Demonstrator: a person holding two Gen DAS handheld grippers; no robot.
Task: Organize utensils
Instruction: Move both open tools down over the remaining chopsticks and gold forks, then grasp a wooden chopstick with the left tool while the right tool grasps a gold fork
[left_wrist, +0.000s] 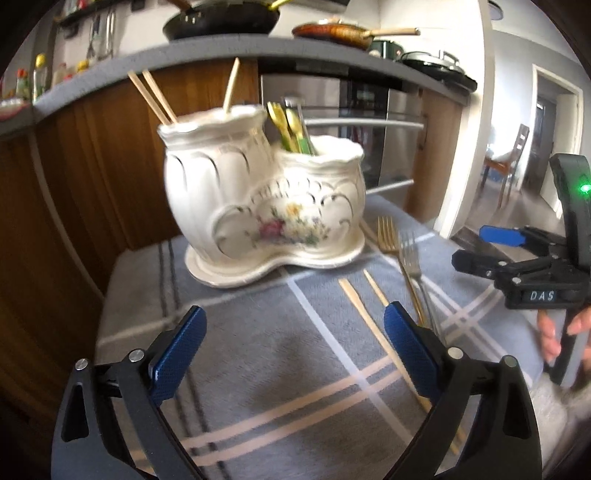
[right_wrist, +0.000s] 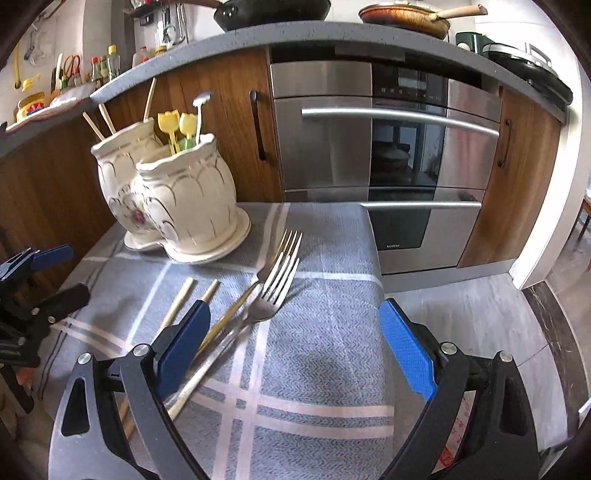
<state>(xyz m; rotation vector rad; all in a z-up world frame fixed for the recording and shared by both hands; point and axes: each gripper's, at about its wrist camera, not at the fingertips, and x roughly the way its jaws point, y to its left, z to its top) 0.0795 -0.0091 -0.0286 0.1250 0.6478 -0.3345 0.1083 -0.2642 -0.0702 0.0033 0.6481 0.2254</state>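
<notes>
left claw: the left gripper (left_wrist: 293, 354) is spread wide, blue pads (left_wrist: 177, 354) far apart, nothing between them and touching nothing, just hanging over the grey plaid cloth (left_wrist: 258, 369)

right claw: the right gripper (right_wrist: 293, 350) is released too, wide gap, nothing in it. its left pad (right_wrist: 181, 350) sits in front of the fork handles but I can't tell if it actually touches them

holder: white two-pot ceramic utensil holder with a floral print (left_wrist: 258, 199), straight ahead of the left claw and ahead-left of the right one (right_wrist: 173, 199)

in the holder: wooden chopsticks (left_wrist: 155, 96) in the taller pot, yellow and green plastic picks (right_wrist: 177, 129) in the shorter one

loose stuff: gold fork (right_wrist: 288, 243) and silver fork (right_wrist: 273, 288) side by side on the cloth just ahead of the right claw's left pad, and two loose wooden chopsticks (right_wrist: 181, 299) left of them

hard to see: left view is pretty blurry. fork handles and chopstick ends run behind the right claw's left finger so their ends are hidden. in the left view the right pad (left_wrist: 410, 354) covers part of one chopstick (left_wrist: 373, 325)

other claw in shot: right gripper shows at the right edge of the left view (left_wrist: 476, 251), partly cut off
</notes>
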